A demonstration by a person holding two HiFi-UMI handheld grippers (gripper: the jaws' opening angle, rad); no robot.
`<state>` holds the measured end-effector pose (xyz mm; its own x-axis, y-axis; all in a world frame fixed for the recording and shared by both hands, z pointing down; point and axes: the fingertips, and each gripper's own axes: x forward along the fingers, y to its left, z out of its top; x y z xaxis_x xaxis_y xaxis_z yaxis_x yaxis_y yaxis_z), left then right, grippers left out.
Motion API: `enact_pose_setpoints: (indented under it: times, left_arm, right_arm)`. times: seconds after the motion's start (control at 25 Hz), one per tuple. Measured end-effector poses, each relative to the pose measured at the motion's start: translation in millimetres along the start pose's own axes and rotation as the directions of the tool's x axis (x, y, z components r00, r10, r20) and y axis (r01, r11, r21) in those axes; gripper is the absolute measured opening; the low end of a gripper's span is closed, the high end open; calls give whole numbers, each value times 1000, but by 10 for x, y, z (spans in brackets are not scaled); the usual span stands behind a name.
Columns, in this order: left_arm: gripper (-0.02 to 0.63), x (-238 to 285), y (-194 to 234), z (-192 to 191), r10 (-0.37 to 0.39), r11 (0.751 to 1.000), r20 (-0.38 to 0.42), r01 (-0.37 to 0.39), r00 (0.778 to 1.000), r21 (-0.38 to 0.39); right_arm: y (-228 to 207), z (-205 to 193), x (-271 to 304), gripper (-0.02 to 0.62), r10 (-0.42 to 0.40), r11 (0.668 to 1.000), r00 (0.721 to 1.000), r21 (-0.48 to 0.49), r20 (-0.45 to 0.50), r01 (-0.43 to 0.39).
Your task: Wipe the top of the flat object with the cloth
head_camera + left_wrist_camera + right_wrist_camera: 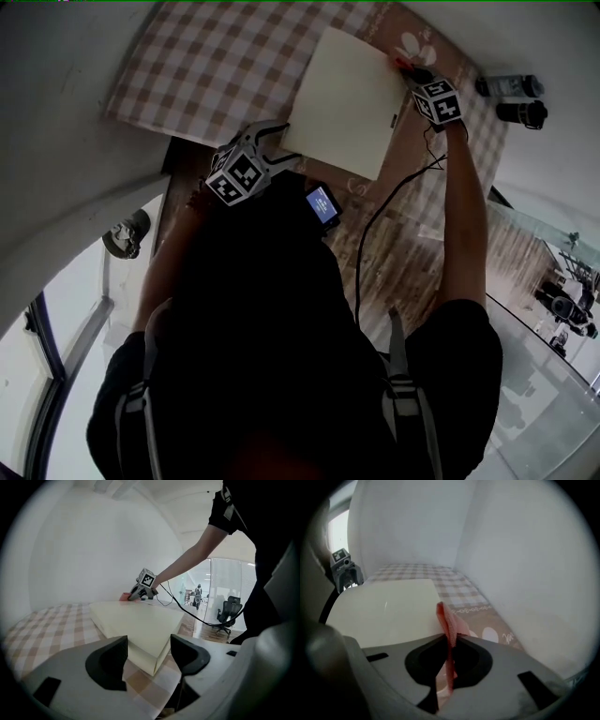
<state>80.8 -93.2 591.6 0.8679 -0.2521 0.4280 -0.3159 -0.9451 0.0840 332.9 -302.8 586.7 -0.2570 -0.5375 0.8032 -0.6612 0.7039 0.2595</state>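
Observation:
The flat object (pixel 342 98) is a cream slab lying on the checked tablecloth (pixel 206 66). My right gripper (pixel 411 71) is at the slab's far right corner, shut on a thin pink cloth (pixel 449 620) that stands up between its jaws (pixel 449 654). In the head view only a sliver of the cloth (pixel 403 64) shows. My left gripper (pixel 286 142) stands open at the slab's near left corner. In the left gripper view, that corner (pixel 149 660) lies between the spread jaws of the left gripper (pixel 149 654) with a gap on each side.
Two dark cylinders (pixel 511 86) lie past the table's right end. A black cable (pixel 384 202) trails from the right gripper across the table. A small lit screen (pixel 322 204) sits near my chest. White walls close the far sides; an office chair (pixel 228 610) stands beyond glass.

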Motion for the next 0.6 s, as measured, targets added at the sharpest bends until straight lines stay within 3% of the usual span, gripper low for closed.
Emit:
enact_pose_setpoints:
  times: [0.2, 0.6]
  left_arm:
    - [307, 55, 67, 27, -11, 1000, -4, 11, 1000, 2]
    - [307, 97, 113, 58, -6, 1000, -6, 6, 1000, 3]
  right_arm:
    - [5, -4, 19, 17, 9, 995, 998, -102, -58, -15]
    - [216, -29, -49, 17, 42, 999, 999, -28, -31, -43]
